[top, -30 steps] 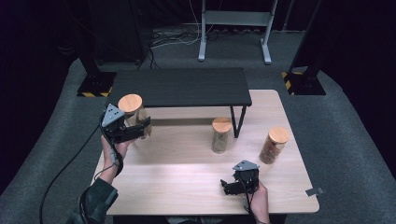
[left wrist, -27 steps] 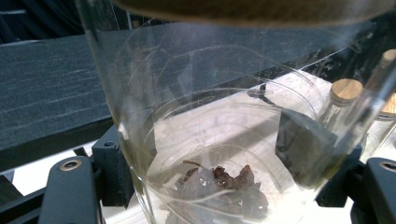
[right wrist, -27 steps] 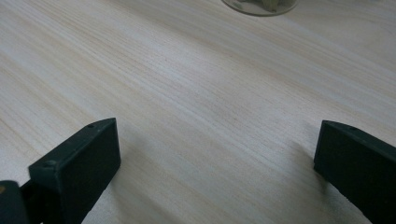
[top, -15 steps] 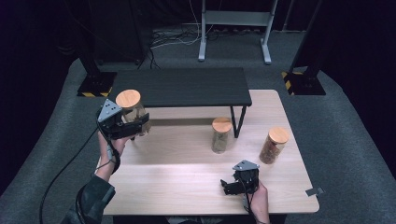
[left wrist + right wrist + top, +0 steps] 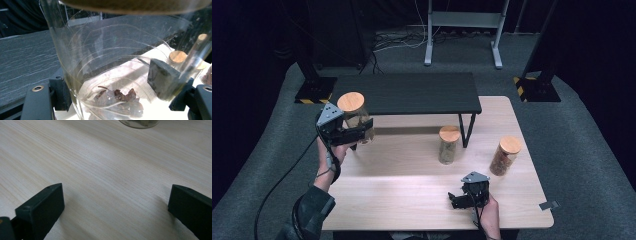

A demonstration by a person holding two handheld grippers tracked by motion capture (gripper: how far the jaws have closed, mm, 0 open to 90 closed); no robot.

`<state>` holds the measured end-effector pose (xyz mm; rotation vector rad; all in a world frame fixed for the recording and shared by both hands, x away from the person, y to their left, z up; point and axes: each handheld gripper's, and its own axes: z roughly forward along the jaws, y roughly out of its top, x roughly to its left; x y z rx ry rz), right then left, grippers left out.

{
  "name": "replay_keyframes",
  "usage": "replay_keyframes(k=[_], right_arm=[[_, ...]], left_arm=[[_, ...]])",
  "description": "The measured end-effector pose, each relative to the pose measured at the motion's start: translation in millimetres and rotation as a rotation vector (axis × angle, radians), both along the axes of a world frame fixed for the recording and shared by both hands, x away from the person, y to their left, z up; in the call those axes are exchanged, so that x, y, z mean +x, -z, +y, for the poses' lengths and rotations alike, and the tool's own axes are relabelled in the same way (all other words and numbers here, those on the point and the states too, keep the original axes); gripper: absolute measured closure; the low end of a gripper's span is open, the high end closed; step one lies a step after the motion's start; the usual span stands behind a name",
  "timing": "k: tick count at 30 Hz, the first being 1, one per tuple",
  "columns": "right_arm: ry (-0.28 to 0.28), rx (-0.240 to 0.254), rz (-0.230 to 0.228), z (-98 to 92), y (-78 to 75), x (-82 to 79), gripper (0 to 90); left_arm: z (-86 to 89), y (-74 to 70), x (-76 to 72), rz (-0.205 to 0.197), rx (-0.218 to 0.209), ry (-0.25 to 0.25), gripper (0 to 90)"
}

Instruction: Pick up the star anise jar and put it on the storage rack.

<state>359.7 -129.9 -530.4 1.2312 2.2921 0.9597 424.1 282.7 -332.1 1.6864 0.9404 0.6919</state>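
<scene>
the left gripper (image 5: 357, 134) clamps the glass jar (image 5: 354, 117) (cork lid, dark bits inside) just off the black shelf's (image 5: 407, 92) front left corner; the right gripper (image 5: 458, 199), jaws spread wide, rests well in front of that shelf.

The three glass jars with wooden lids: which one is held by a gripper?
The leftmost jar, clamped in the left gripper beside the black shelf. The other two jars stand free on the table.

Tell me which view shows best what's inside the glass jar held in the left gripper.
The left gripper view: the clear glass jar with the wooden lid sits close up between the fingers, with dark dried pieces at its bottom. The high view shows the same jar small, its contents indistinct. The right gripper view looks along the pale wooden table.
</scene>
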Motion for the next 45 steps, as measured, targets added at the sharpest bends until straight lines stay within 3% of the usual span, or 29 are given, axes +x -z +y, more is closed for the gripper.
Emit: replay_keyframes(k=[29, 45], right_arm=[[0.0, 0.0, 0.0, 0.0, 0.0, 0.0, 0.0], [0.0, 0.001, 0.0, -0.1, 0.0, 0.0, 0.0]], left_arm=[[-9.8, -30.6, 9.7, -0.014, 0.028, 0.009, 24.9], [-7.9, -36.6, 25.3, -0.002, 0.024, -0.035, 24.9]])
